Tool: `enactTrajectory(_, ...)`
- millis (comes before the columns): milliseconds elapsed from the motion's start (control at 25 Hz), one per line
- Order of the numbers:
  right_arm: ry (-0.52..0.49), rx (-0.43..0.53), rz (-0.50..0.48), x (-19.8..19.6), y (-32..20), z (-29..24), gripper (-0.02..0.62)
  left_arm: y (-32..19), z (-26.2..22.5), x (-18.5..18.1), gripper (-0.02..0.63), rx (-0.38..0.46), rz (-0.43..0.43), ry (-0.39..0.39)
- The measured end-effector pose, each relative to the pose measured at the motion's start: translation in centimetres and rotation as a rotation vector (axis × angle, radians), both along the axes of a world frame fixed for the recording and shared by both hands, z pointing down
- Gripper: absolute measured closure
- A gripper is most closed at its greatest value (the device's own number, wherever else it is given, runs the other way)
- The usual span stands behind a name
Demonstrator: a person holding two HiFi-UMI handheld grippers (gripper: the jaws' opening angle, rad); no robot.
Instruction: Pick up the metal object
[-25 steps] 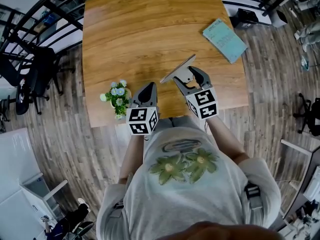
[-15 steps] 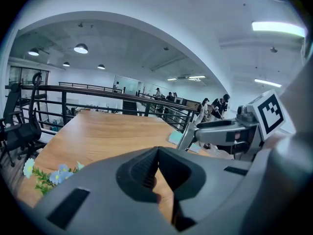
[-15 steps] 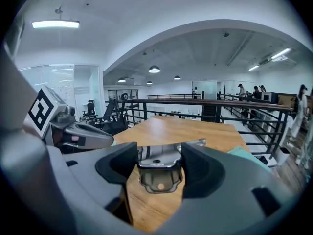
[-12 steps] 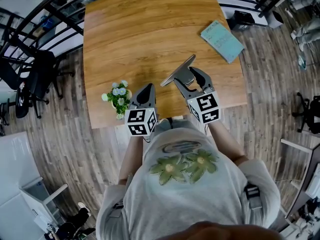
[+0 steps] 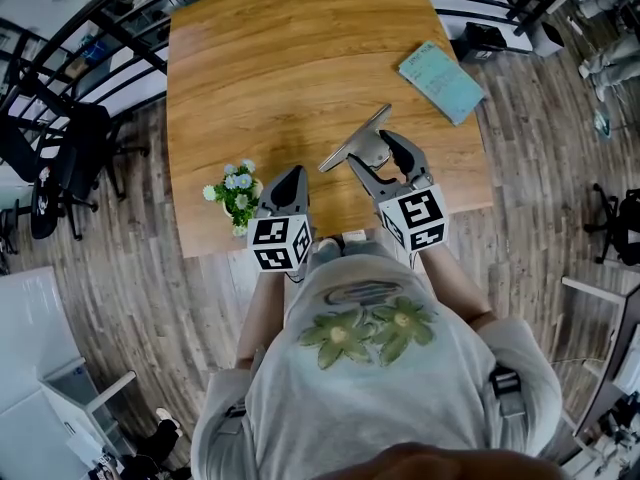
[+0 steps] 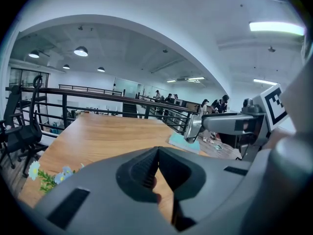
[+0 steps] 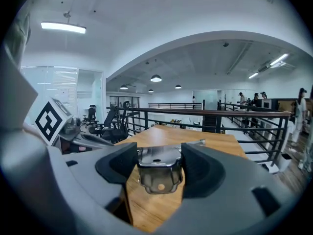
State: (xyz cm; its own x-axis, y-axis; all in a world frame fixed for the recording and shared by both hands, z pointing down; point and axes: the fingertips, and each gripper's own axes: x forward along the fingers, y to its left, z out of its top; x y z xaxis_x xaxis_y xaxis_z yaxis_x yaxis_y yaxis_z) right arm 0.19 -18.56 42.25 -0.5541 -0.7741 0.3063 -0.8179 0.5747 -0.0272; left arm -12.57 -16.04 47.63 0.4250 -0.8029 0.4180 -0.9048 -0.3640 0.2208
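The metal object (image 5: 358, 144) is a shiny flat piece with a bracket end, held above the wooden table (image 5: 280, 58) near its front edge. My right gripper (image 5: 378, 156) is shut on the metal object (image 7: 157, 173), whose bracket sits squeezed between the two dark pads. In the left gripper view the same metal object (image 6: 195, 127) shows to the right, held level in the air. My left gripper (image 5: 289, 181) hovers at the table's front edge, shut with nothing between its pads (image 6: 146, 173).
A small pot of blue and white flowers (image 5: 234, 192) stands at the table's front left corner, close to the left gripper. A light blue booklet (image 5: 441, 80) lies at the table's right edge. Railings (image 5: 90, 28) and office chairs (image 5: 60, 158) surround the table.
The right gripper with the metal object has drifted slightly, and the head view has shifted a little. The left gripper stays in place.
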Motion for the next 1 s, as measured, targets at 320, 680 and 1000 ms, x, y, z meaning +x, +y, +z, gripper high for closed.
enactTrajectory(320,-0.011,0.022,-0.009,0.2,0.2,-1.3,0.308,0.2,-0.5,0.2,0.594,0.009,0.004,-0.004)
enactTrajectory(680,-0.017,0.027,-0.006,0.0,0.9,-1.6,0.308,0.5,-0.8,0.4,0.594,0.023,0.011,-0.002)
enactTrajectory(1000,-0.019,0.022,0.0,0.1,1.7,-1.7,0.308,1.1,-1.2,0.5,0.594,0.028,0.014,0.001)
